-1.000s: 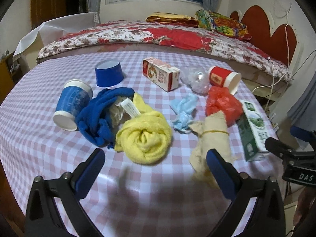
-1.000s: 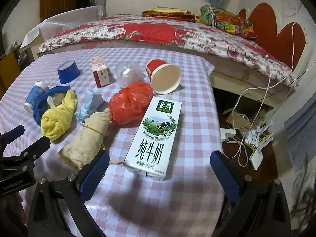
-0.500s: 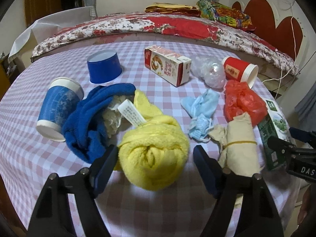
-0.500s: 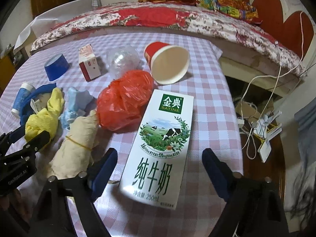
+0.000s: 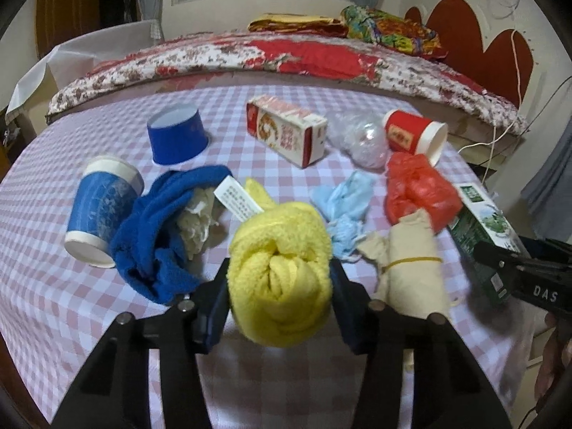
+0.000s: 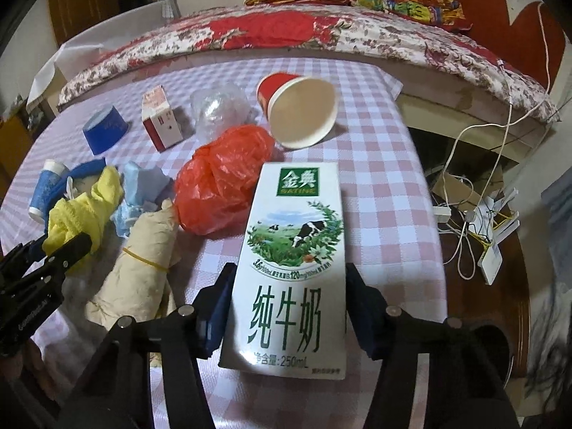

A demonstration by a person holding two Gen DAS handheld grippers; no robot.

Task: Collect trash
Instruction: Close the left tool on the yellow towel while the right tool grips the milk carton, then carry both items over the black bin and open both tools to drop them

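We are at the grasping step: our left claw (image 5: 279,296) is closed on the yellow towel roll (image 5: 280,271) near the desk (image 5: 71,304) edge, and our right claw (image 6: 287,307) grips the milk carton (image 6: 291,250). Next we must lift both without slipping.

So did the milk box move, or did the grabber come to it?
Cannot tell for sure, but the milk carton seems unmoved: it lies beside the red plastic bag as before. The right gripper came forward and its jaws closed on it.

bed (image 5: 286,57) — floral quilt | checked tablecloth (image 6: 375,186) | cables (image 6: 475,214) — floor
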